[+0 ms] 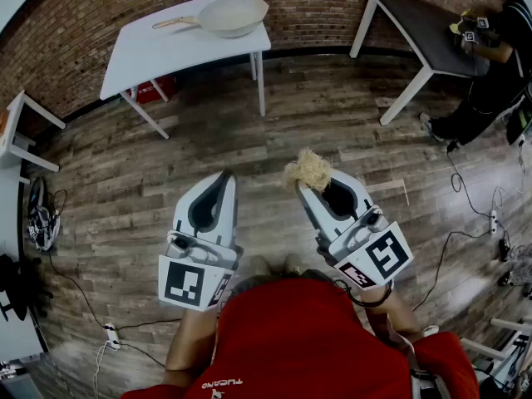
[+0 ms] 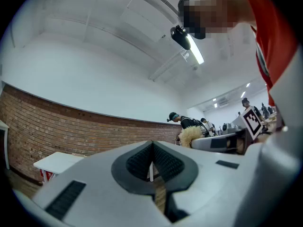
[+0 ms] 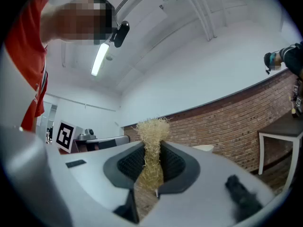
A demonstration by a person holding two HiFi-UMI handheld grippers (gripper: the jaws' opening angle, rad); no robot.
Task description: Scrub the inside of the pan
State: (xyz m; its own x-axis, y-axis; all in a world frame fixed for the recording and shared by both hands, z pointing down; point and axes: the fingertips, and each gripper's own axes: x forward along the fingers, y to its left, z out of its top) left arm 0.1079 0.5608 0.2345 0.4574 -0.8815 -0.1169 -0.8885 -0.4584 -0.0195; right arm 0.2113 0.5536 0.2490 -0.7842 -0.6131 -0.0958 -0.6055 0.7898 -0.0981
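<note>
The cream pan (image 1: 235, 15) sits on the white table (image 1: 166, 52) at the far left, well apart from the 2 grippers; the left gripper (image 1: 224, 179) has its jaws pressed together, nothing between them; the right gripper (image 1: 302, 188) clamps a straw-coloured fibre scrubber (image 1: 308, 169).

Print in view — one brand word, plus coded squares

White lettering (image 1: 223, 383) at the near edge of the person's red shirt (image 1: 291, 339) reads "TUCANO", upside down in the head view. The cube of the left gripper (image 1: 225, 176) carries a black-and-white square marker (image 1: 184, 283) — a coded pattern, with no letters or digits. The cube of the right gripper (image 1: 301, 186) bears another such marker (image 1: 384, 256), and a small red-and-black label (image 1: 356, 274) sits on the face just beside it, its print too small to read. Nothing else legible shows in either gripper view.
</note>
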